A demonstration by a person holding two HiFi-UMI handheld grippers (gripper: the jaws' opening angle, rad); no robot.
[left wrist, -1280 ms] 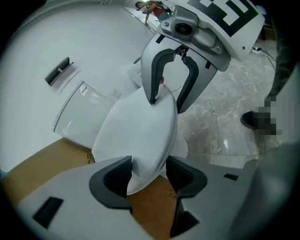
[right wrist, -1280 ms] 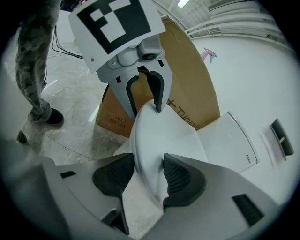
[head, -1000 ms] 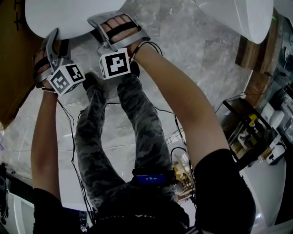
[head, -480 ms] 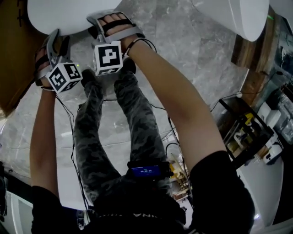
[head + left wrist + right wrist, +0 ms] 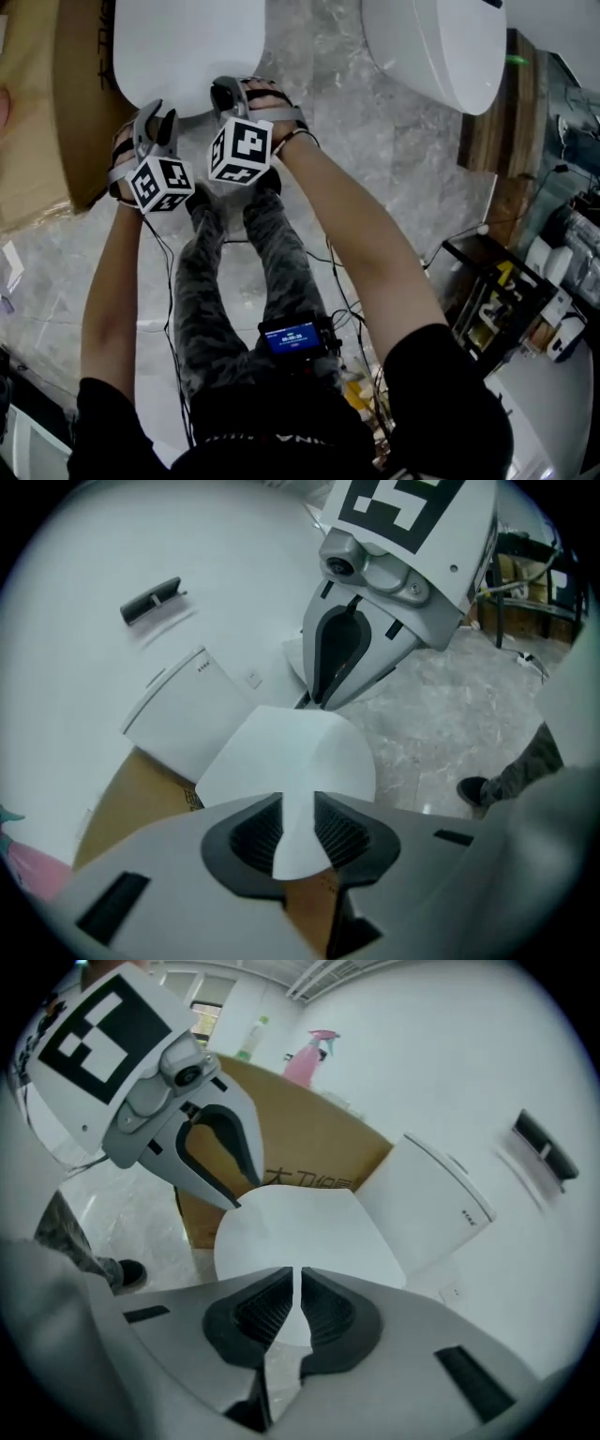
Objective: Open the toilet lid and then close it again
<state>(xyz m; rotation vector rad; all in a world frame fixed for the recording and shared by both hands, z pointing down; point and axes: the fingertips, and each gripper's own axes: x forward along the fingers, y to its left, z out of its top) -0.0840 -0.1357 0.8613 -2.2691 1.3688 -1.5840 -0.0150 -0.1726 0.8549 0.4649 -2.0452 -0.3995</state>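
White plastic lid (image 5: 187, 42), just right of the box (image 5: 80, 103), looks light, stiff and slick, best held at its front rim. Left gripper (image 5: 298, 832) and right gripper (image 5: 296, 1309) are closing there, the rim between their jaws.

Cardboard box (image 5: 80, 112) left of toilet lid (image 5: 187, 47)

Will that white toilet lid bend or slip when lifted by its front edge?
The toilet lid looks thin and hard, so probably stiff and light. Its smooth face may be slippery. It seems hinged by the tank, so it should swing, not come free.
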